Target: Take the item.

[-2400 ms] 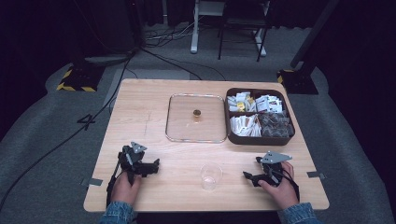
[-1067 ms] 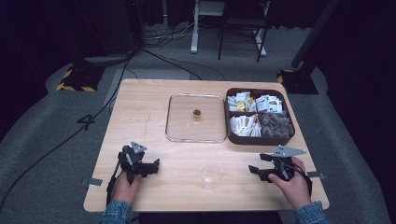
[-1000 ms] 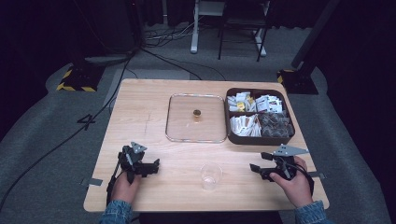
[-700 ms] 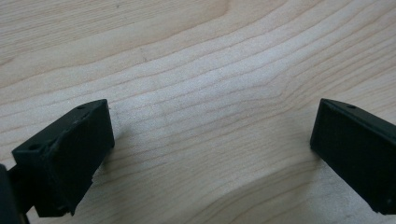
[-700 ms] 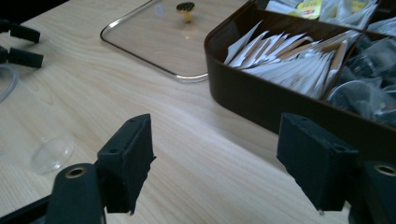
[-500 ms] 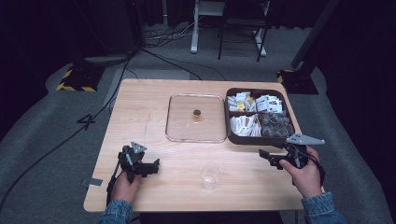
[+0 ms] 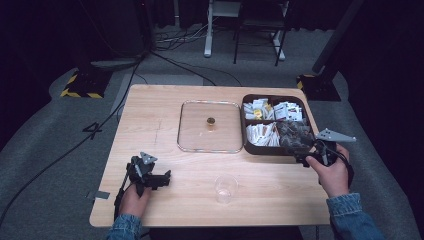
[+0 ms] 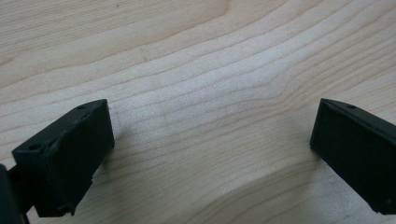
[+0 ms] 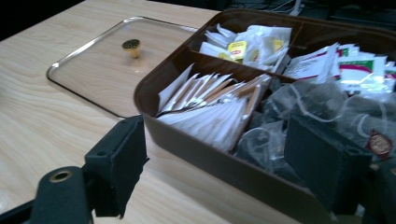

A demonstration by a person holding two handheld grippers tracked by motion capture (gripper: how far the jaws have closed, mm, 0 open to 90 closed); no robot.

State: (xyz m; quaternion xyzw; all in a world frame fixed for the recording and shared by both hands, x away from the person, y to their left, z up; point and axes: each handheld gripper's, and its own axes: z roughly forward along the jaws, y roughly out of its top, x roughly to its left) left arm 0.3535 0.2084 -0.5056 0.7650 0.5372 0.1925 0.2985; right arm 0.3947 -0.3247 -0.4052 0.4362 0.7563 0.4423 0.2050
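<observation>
The pale wooden counter (image 7: 150, 125) carried a clear glass lid (image 7: 210, 126) (brass knob upward) lying flat beside a brown compartment box (image 7: 276, 148) of sachets, touching or nearly so; a clear plastic cup (image 7: 225, 188) stood near the front edge.

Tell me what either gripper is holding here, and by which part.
Nothing is held. The left gripper rests open on the bare table. The right gripper has just been opening, jaws empty, at the near wall of the brown box.

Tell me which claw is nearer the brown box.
Right. The right claw hovers open at the brown box's near right corner; the left claw rests far off at the table's near left, open.
</observation>
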